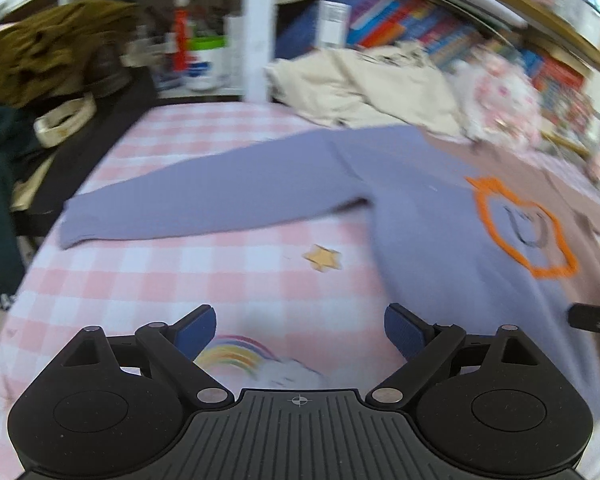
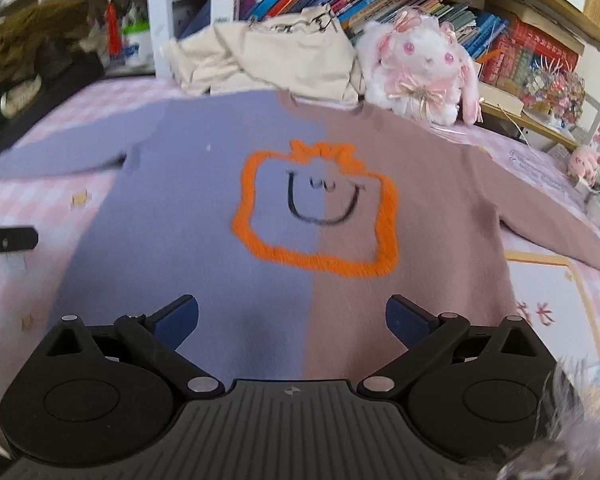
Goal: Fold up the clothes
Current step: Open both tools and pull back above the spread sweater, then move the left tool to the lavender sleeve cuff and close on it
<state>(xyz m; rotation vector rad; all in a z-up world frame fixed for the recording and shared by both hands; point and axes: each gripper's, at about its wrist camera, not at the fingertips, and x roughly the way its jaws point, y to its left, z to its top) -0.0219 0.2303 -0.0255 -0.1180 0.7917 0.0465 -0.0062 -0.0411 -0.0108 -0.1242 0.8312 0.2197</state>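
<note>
Both tongs, left (image 1: 299, 330) and right (image 2: 292, 320), gape empty; sweater (image 2: 204, 240) hem hidden

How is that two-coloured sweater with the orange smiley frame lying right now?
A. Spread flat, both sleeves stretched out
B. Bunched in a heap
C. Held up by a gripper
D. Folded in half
A: the sweater lies flat on the pink checked bedsheet, its purple sleeve and brown sleeve stretched sideways; both grippers are open and empty.
</note>
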